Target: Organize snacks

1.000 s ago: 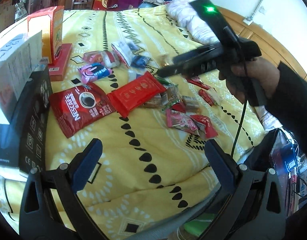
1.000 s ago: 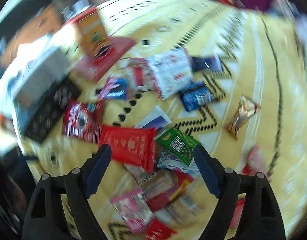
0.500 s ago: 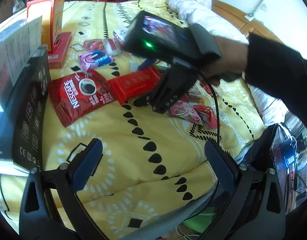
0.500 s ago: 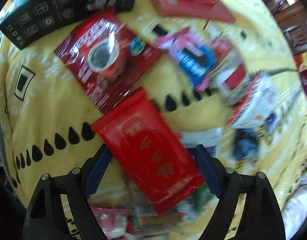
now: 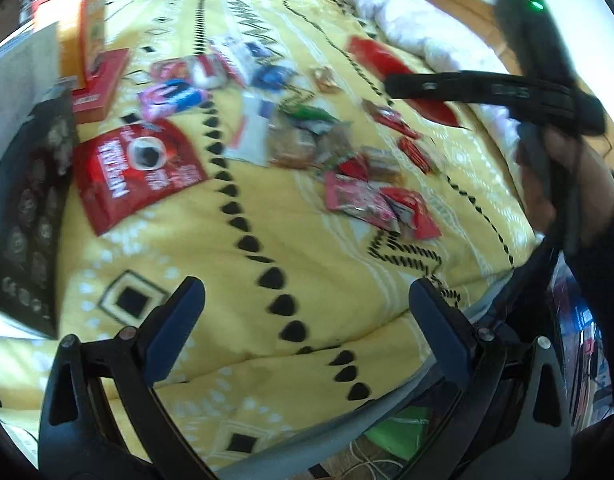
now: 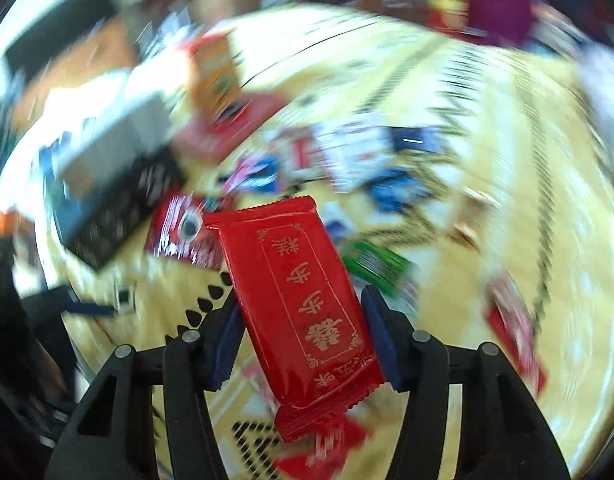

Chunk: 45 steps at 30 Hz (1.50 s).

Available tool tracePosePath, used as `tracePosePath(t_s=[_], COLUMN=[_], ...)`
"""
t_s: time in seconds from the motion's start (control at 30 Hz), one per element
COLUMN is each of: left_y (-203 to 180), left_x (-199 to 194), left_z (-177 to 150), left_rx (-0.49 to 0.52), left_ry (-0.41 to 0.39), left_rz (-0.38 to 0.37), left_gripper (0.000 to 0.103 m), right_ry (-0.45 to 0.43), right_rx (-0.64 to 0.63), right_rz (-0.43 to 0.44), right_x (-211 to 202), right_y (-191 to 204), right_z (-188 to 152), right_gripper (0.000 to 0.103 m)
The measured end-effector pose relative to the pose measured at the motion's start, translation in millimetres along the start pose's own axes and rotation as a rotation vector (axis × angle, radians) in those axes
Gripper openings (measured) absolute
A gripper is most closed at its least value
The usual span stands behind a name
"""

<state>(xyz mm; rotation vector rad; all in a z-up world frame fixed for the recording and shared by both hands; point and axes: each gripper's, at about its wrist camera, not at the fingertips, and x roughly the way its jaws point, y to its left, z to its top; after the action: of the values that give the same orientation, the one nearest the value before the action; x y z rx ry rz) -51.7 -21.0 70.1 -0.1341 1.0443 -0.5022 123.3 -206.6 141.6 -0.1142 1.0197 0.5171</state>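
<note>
The right gripper (image 6: 303, 340), jaws closing on the red packet (image 6: 299, 300), carries it above the bedspread (image 5: 307, 248); next it needs a sorting spot, while the left gripper (image 5: 307, 328) hangs wide and empty.

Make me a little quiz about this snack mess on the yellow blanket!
1. True or false: the right gripper has a red packet between its jaws.
2. Which is empty: A) left gripper B) right gripper?
3. What color is the coffee packet lying on the blanket?

Key: 1 true, the jaws are closing on it. 2 A. 3 red.
</note>
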Motion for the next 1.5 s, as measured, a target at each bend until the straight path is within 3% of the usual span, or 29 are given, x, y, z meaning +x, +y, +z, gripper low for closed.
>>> tracePosePath(t_s=[0.13,0.23,0.37,0.53,0.6,0.7,0.87,1.03,1.17,1.3,1.4,1.5], left_y=[-20.8,-25.4,-24.9,-40.9,-46.1,-47.2,-37.1,-14.3,2.3,11.4,14.1,13.3], left_x=[15.7,37.0,71.6,86.4,88.8,100.6,102.2,69.7,57.8,45.9,43.5,51.7], left_z=[3.0,11.7,24.4,29.8,32.2,39.2,40.8,22.4,16.0,25.3,40.6,58.5], left_rx=[0.056,0.082,0.087,0.131,0.137,0.148,0.134,0.076,0.04,0.033,0.036,0.073], left_ry=[0.013,0.044,0.103,0.085,0.082,0.075,0.043,-0.008,-0.009,-0.032,-0.066,-0.085], left_rz=[-0.006,-0.028,-0.02,0.029,0.024,0.057,0.164,0.229,0.238,0.239,0.21,0.186], left_gripper=[0.1,0.083,0.081,0.088,0.092,0.093,0.096,0.095,0.095,0.095,0.095,0.094], right_ry=[-0.053,-0.066,-0.084,-0.079,-0.009,-0.003,0.001,0.089,0.101,0.171,0.168,0.125], right_rx=[0.275,0.406,0.446,0.472,0.456,0.387,0.433,0.267,0.223,0.043,0.058,0.126], right_rz=[0.008,0.037,0.054,-0.017,-0.018,-0.059,-0.005,-0.065,-0.044,-0.104,-0.082,-0.053], right_x=[-30.3,-34.5,-34.1,-26.5,-14.8,-11.6,-0.5,28.1,56.7,89.0,98.0,92.7], right_y=[-33.4,-56.9,-68.6,-82.2,-83.6,-78.2,-83.4,-66.4,-57.0,-36.7,-41.5,-53.4], right_z=[-44.2,-75.9,-95.3,-104.1,-102.2,-97.7,-99.6,-75.3,-60.1,-50.0,-50.6,-51.9], right_gripper=[0.059,0.055,0.055,0.059,0.073,0.076,0.076,0.083,0.083,0.083,0.084,0.067])
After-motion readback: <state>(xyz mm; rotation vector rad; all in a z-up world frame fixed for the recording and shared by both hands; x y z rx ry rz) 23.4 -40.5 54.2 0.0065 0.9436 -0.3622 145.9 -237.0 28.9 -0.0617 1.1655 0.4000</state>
